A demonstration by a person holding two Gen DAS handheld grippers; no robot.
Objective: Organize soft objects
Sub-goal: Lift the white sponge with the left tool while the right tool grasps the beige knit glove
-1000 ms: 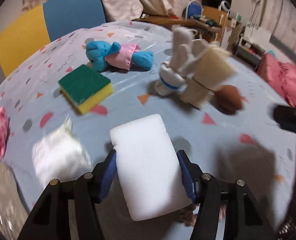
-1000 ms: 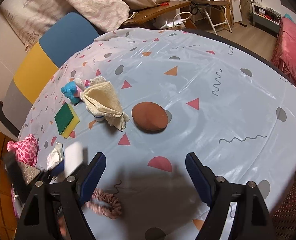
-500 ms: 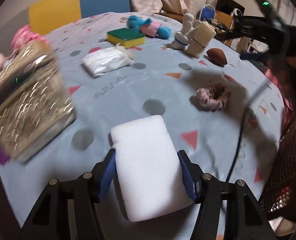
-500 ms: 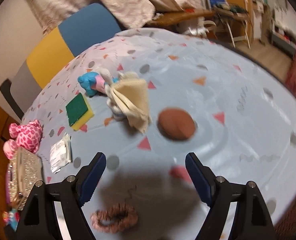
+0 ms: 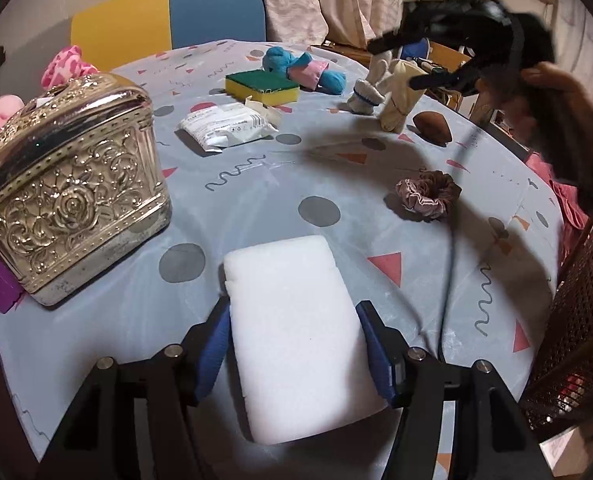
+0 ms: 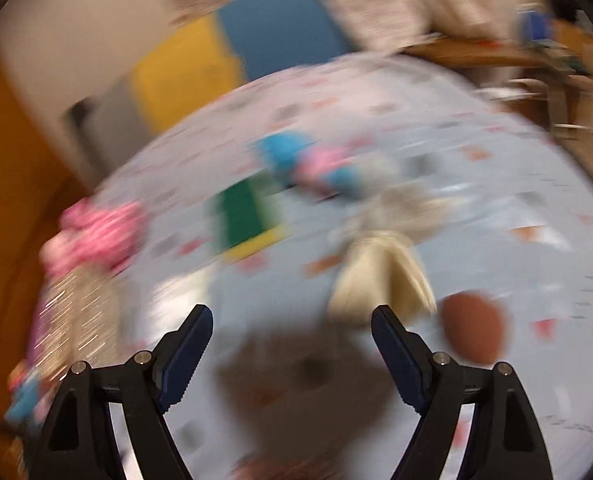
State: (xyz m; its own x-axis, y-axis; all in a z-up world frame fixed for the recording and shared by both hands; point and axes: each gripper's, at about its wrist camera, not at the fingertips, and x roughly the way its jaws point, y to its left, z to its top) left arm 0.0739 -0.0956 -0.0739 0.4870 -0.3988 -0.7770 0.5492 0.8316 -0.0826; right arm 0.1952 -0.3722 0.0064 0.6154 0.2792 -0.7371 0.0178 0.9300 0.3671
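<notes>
Between the left gripper's blue pads sits a white rectangular foam block, clamped on both long sides and held over the near edge of the patterned blue tablecloth. Beyond it: embossed silver metal box at left, pink-brown fabric scrunchie at right. Right gripper empty, jaws wide apart; its view is blurred.
</notes>
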